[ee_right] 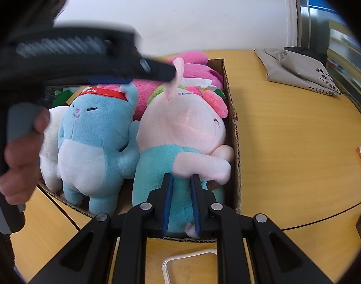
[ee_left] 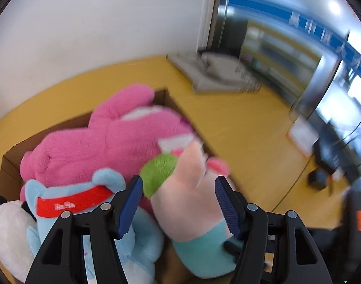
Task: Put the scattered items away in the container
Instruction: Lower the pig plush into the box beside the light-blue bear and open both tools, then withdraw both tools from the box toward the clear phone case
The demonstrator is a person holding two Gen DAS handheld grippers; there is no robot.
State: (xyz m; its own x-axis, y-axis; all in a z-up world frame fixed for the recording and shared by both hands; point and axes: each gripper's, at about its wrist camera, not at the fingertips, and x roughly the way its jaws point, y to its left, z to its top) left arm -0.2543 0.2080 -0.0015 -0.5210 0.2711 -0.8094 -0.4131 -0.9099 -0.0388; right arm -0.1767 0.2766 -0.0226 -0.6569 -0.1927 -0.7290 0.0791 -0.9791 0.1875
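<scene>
The right gripper (ee_right: 181, 182), fingers narrow, pinches the pink rabbit plush (ee_right: 185, 123) lying in the cardboard box (ee_right: 235, 142) beside the blue cat plush (ee_right: 95, 127). The left gripper (ee_left: 178, 189) stands wide around its head (ear side). Releasing seems next.

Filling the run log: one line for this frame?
stage: placing | left gripper: open around pink doll | right gripper: shut on doll | cardboard box: full of plush

Open left claw (ee_left: 178, 207) over plush rabbit (ee_left: 192, 203)
</scene>
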